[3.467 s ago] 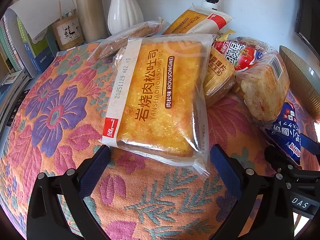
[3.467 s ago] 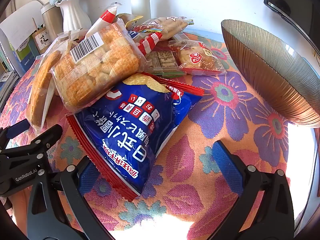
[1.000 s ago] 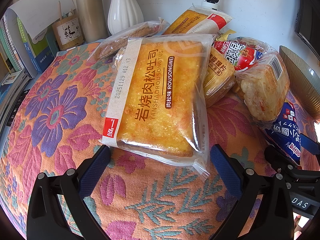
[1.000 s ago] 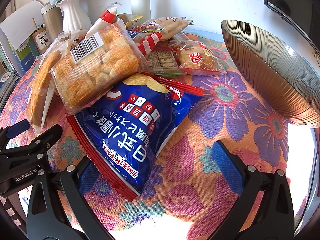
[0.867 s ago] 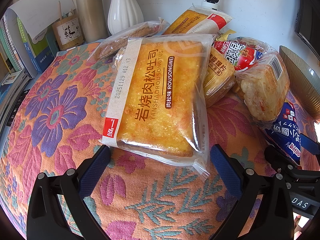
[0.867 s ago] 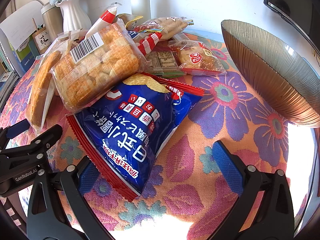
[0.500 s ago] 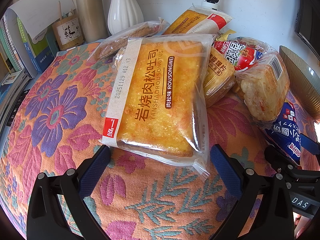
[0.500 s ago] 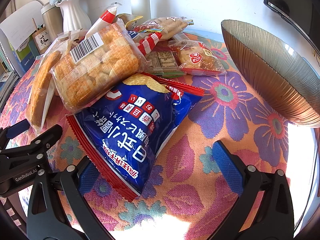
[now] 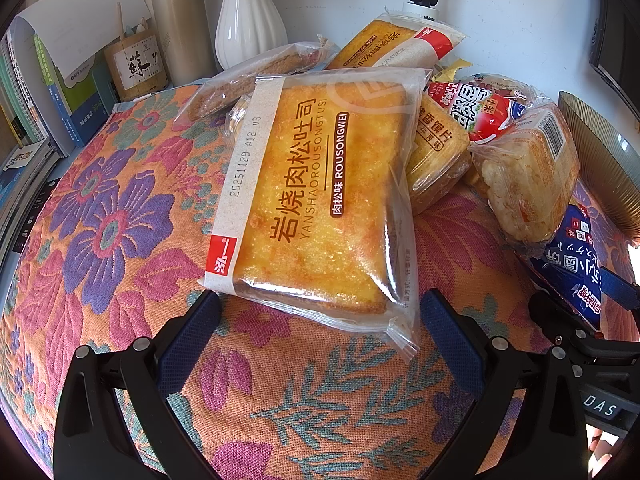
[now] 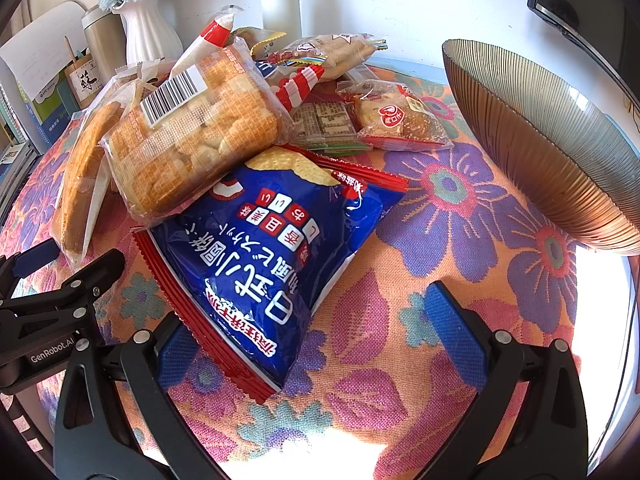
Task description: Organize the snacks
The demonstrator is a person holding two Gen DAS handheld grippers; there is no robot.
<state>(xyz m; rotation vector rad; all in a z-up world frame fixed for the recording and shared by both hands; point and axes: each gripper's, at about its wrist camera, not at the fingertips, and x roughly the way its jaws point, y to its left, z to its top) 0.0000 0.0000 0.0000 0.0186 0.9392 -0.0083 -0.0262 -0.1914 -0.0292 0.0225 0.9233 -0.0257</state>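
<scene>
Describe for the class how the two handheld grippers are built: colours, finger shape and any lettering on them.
Both the left gripper and the right gripper have black angular frames with silver screws and two fingers faced with blue textured pads. White lettering reads "GenRobot.AI" on the left one's side and "DAS" on the right one's. No cables or sleeves show.

Worktop cloth point(image 9: 120, 240): woven floral fabric, matt, coarse visible weave. Toast pack point(image 9: 320, 200): clear glossy plastic film, crinkled at the seal, with a matt paper-look white band. Blue snack bag point(image 10: 272, 248): glossy printed plastic, red crimped edges. Rice cracker pack point(image 10: 192, 136): clear shiny film. Bowl point(image 10: 552, 132): ribbed, metallic bronze sheen. Vase point(image 9: 248, 16): smooth glossy white ceramic. Flask point(image 9: 180, 20): matt beige. Gripper pads point(image 9: 450, 336): blue, textured; frames matt black plastic.
</scene>
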